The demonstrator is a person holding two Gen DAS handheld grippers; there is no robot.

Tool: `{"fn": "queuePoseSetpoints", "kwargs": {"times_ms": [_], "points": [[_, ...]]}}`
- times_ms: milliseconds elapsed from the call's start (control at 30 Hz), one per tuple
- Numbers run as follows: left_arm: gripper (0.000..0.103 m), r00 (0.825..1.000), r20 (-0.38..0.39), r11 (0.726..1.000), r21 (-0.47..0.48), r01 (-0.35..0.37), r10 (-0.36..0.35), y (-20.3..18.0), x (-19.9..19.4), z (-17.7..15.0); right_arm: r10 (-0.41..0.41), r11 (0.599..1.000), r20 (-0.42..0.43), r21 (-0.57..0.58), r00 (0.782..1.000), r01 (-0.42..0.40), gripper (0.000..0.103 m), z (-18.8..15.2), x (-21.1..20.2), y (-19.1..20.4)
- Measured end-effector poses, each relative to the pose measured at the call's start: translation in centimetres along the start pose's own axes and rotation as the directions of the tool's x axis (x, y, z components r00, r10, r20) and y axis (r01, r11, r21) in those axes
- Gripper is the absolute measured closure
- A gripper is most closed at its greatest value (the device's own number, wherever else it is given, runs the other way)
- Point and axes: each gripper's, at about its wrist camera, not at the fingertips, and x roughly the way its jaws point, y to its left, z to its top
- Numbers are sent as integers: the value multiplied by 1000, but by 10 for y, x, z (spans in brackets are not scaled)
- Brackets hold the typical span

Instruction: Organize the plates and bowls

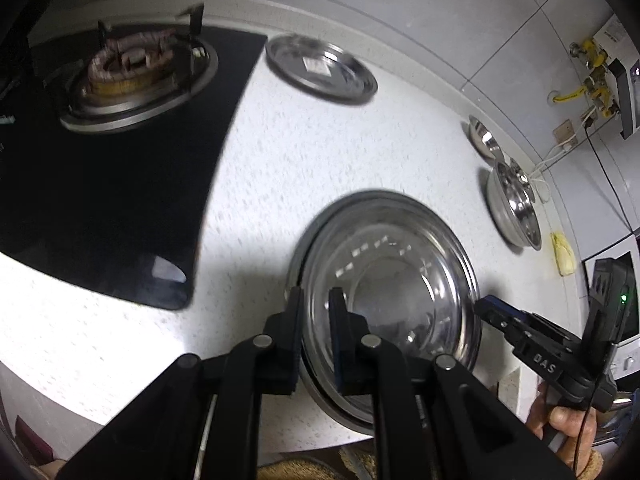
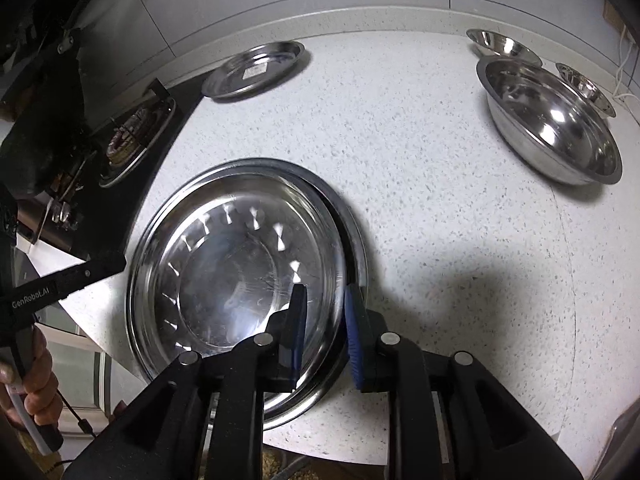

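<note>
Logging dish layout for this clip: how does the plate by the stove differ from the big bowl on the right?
The plate is shallow and flat-bottomed; the big bowl is deep with curved walls. The plate has a pale label at its centre; the bowl's inside is bare. The plate sits alone beside the stove; the bowl has two small bowls right behind it. Both are round, shiny steel, upright on the counter, and away from both grippers.

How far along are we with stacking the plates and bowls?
Partly done. One large plate already sits nested on another at the counter's front edge. In hand: the left tongs and right tongs straddle the top plate's rim on opposite sides; whether they pinch it is unclear. Left: the lone flat plate by the stove, the large bowl and two small bowls behind it remain loose.
</note>
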Motion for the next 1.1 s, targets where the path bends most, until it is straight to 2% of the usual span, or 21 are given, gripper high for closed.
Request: {"fn": "queuePoseSetpoints", "kwargs": {"times_ms": [100,133,167,233,367,467,567,633,833,900,1100], "points": [[91,999,32,1000,-1,-6,6,-1,-9,10,1,1000,26,-23,1000,-1,81,5,-8,2],[87,999,40,1000,-6,-8,8,0,-11,16,-7,999,44,-38,999,8,78,8,-12,3],[76,999,48,1000,-15,-9,10,1,-12,23,-11,999,55,-45,998,14,76,12,-15,3],[69,998,68,999,-41,-10,13,3,-13,45,-8,998,77,-59,997,13,75,23,-20,4],[69,997,57,996,-76,-42,46,7,2,99,9,998,99,-62,995,-3,68,61,-22,2],[69,997,33,992,-111,-65,69,9,21,142,21,997,100,-70,995,-14,68,100,-14,4],[69,998,-1,982,-176,-64,65,15,50,186,20,997,85,-82,996,-13,67,145,6,8],[69,998,-15,976,-211,-60,59,21,68,205,25,995,67,-95,997,-18,64,176,24,13],[69,995,-47,962,-255,-95,85,29,116,233,42,996,21,-79,999,-40,63,252,92,22],[69,995,-50,960,-261,-98,88,31,126,238,53,997,11,-63,999,-52,63,270,115,23],[69,996,-57,958,-276,-77,64,37,148,248,53,998,-23,-21,998,-53,63,291,160,20]]}}
